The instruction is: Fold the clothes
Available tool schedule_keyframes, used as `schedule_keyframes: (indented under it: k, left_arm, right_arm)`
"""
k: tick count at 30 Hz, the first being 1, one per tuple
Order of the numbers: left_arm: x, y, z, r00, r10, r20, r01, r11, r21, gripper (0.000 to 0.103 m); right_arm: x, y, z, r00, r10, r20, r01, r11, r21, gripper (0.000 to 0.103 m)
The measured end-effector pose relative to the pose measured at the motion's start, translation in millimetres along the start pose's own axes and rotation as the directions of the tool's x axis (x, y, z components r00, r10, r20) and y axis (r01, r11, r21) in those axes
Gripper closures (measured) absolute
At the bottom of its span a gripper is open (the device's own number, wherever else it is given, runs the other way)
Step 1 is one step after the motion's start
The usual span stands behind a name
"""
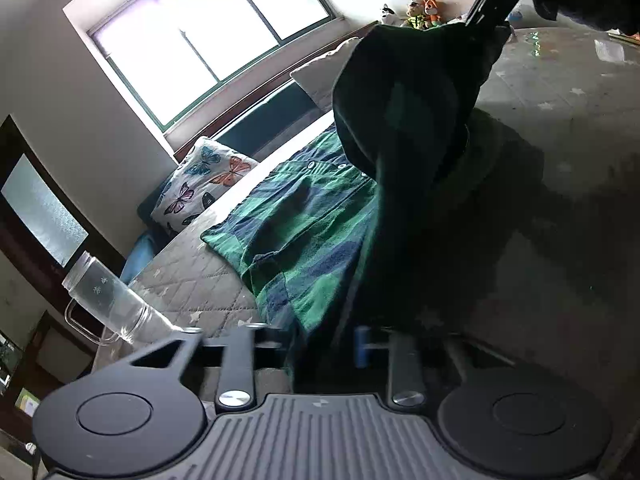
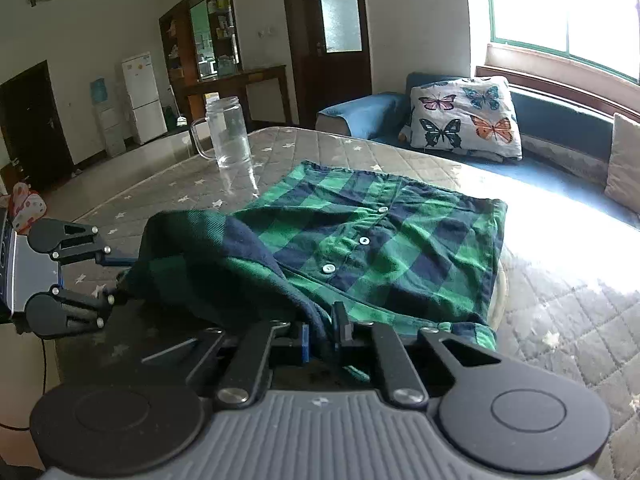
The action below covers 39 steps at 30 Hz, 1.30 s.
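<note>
Shirt [image 2: 384, 240], green/navy plaid, lies on the quilted table [image 2: 560, 312], partly folded, button placket up, body spread flat toward the sofa [image 2: 560, 128] and window [image 2: 560, 12]. Near edge is lifted off the table: one fold rises from the flat part toward the left side of the right wrist view and drapes between both grippers. Right gripper [image 2: 322, 334] sits at the shirt's near edge, jaws pressed together, pinching a ridge of cloth between the blue pad and the black pad. Left gripper [image 2: 116, 276] is at the left of the same view, just beside the lifted fold; jaws nearly closed, cloth runs into them, looks like a pinch on that edge. In the left wrist view the raised fabric hangs dark right in front of the lens and covers the fingertips, blue pad [image 1: 362, 346] just visible against it. Glass jug [image 2: 228, 136] stands on the table beyond the shirt, apart from it. Butterfly pillow [image 2: 464, 120] on the sofa.
</note>
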State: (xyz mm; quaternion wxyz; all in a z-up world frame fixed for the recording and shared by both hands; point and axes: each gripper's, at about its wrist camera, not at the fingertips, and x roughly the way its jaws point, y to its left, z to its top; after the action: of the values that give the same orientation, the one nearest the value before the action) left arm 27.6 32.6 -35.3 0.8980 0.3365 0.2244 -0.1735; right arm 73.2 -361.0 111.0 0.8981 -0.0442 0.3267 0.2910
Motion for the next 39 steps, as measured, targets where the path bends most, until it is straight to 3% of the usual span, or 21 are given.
schedule_keyframes:
  k: [1,8,18,21,29,34,39]
  left_arm:
    - [-1.4,1.9,0.5,1.000,0.002,0.004,-0.002,1.000,-0.010,0.092]
    - [-35.8,12.9,9.8,0.998,0.009,0.064,-0.003,0.995,-0.101,0.094]
    - [-150.0,0.1,22.0,0.988,-0.015,0.153,0.042,0.984,-0.175,0.094]
    - [-159.3,4.3,28.9,0.987,-0.009,0.162,0.042,0.980,-0.197,0.094]
    - [-102.8,42.8,61.6,0.990,0.029,0.135,0.005,0.971,-0.240,0.094]
    - [-27.6,81.8,76.8,0.998,0.006,0.061,0.012,0.957,-0.289,0.094]
    - [53.2,106.6,79.2,0.997,-0.066,-0.051,0.043,0.930,-0.365,0.094]
  right_arm:
    - [-0.9,0.7,-1.1,1.000,-0.002,0.006,0.002,1.000,0.002,0.097]
    - [-25.0,6.7,-9.6,0.999,0.009,0.050,-0.009,1.000,0.008,0.098]
    - [-111.8,44.5,-38.1,0.994,0.057,0.089,-0.055,0.998,-0.024,0.099]
    - [-124.2,51.8,-37.5,0.994,0.057,0.097,-0.053,0.998,-0.041,0.100]
    - [-83.4,23.4,14.2,0.994,0.022,0.106,-0.021,1.000,-0.012,0.101]
    - [-21.5,-8.5,55.8,0.998,-0.009,0.056,0.008,1.000,0.018,0.101]
    - [53.9,-39.8,76.5,0.999,-0.042,-0.033,0.044,0.995,0.085,0.100]
